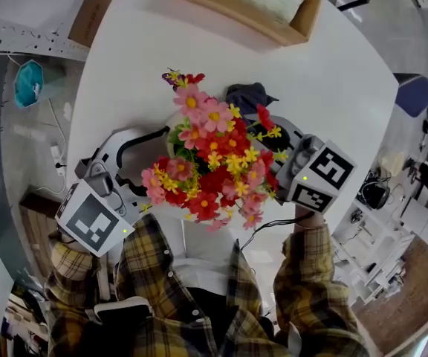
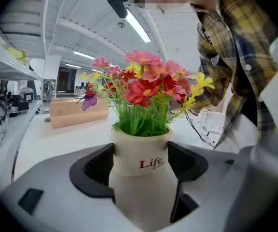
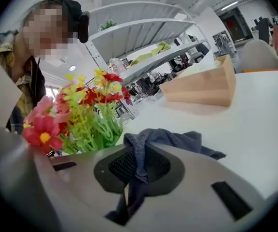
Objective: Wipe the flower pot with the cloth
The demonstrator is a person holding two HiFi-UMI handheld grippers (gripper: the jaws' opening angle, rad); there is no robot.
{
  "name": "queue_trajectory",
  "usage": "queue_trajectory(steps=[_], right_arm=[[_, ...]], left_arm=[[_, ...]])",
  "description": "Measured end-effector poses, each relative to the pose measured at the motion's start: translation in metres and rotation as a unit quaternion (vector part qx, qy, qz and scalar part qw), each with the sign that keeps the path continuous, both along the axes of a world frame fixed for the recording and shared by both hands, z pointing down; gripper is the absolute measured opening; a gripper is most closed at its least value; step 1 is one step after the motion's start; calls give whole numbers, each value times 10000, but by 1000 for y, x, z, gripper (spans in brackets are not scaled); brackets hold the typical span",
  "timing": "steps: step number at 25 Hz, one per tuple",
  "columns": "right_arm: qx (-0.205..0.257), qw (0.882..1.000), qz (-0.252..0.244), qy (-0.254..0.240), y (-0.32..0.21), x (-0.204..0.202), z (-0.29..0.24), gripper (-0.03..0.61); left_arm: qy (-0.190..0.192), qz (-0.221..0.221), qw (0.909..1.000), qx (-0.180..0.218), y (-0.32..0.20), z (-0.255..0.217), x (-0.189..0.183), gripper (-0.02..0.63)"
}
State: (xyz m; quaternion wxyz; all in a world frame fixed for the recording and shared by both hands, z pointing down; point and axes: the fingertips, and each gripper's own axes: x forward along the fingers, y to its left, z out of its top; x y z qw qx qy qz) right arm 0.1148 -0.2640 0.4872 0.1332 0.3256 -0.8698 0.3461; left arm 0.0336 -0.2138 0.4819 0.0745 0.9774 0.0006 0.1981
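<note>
A white flower pot (image 2: 140, 153) printed "Life" stands on the white table (image 1: 340, 80), filled with red, pink and yellow flowers (image 1: 214, 155). My left gripper (image 2: 141, 162) is shut on the pot, a black pad against each side. From above, the left gripper (image 1: 151, 168) comes in from the left and the blooms hide most of the pot. My right gripper (image 3: 138, 167) is shut on a dark grey cloth (image 3: 173, 139), which drapes over its jaws. In the head view the right gripper (image 1: 277, 136) sits just right of the flowers, and the cloth (image 1: 247, 95) bunches behind them.
A wooden tray (image 1: 244, 13) stands at the table's far edge, also visible as the tray (image 2: 78, 112) and the tray (image 3: 204, 88). A black cable (image 1: 262, 229) hangs off the near table edge by the person's plaid sleeves. Shelving and floor clutter surround the table.
</note>
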Motion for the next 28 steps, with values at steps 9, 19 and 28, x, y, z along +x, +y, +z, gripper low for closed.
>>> queue_trajectory(steps=[9,19,28], right_arm=[[-161,9989,-290,-320,-41,-5,2,11],[-173,9987,-296,-384,-46,-11,-1,11],[-91,9993,284,-233,-30,7,5,11]], left_arm=[[-81,1298,9915,-48,-6,3,18,350],[-94,1530,9881,-159,-7,2,19,350],[-1,225,9994,-249,1,-2,3,350]])
